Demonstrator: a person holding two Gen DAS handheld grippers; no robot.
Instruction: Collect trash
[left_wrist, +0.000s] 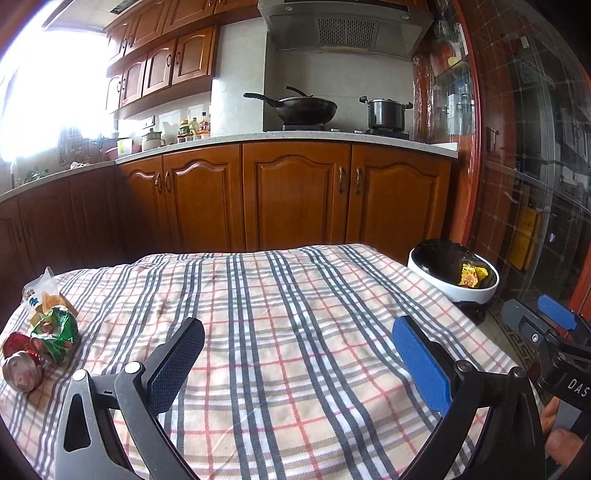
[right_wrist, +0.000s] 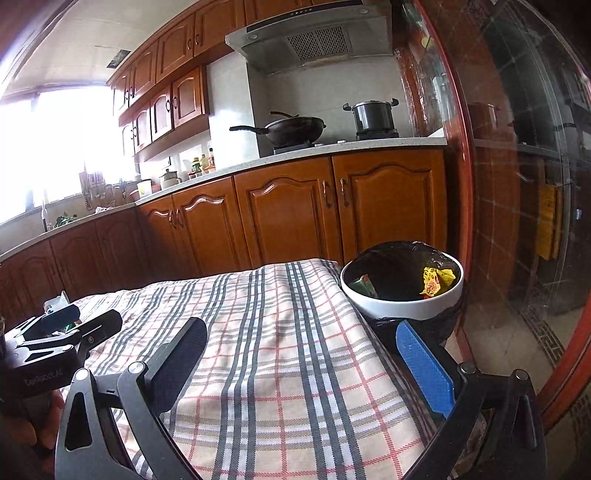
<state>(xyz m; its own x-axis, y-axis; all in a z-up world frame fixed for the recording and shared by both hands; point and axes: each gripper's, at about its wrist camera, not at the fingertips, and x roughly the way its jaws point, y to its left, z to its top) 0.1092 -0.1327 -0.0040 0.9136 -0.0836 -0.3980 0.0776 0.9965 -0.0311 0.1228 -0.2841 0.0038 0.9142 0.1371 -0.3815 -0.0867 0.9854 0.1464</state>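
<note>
window (left_wrist: 48, 85): glare-blown | left tool (right_wrist: 79, 325): hides wrappers (right_wrist: 55, 302)

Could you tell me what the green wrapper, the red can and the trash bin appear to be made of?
Green wrapper: likely metallised plastic film; it is crinkled and glints.
Red can: probably metal, with a shiny silver end disc.
Trash bin: seemingly smooth glossy white plastic at the rim, lined with a thin black plastic bag.

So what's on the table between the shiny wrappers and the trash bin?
Nothing but bare checked tablecloth. In the left wrist view, the wrappers sit at the left edge and the trash bin stands off the far right corner.
</note>
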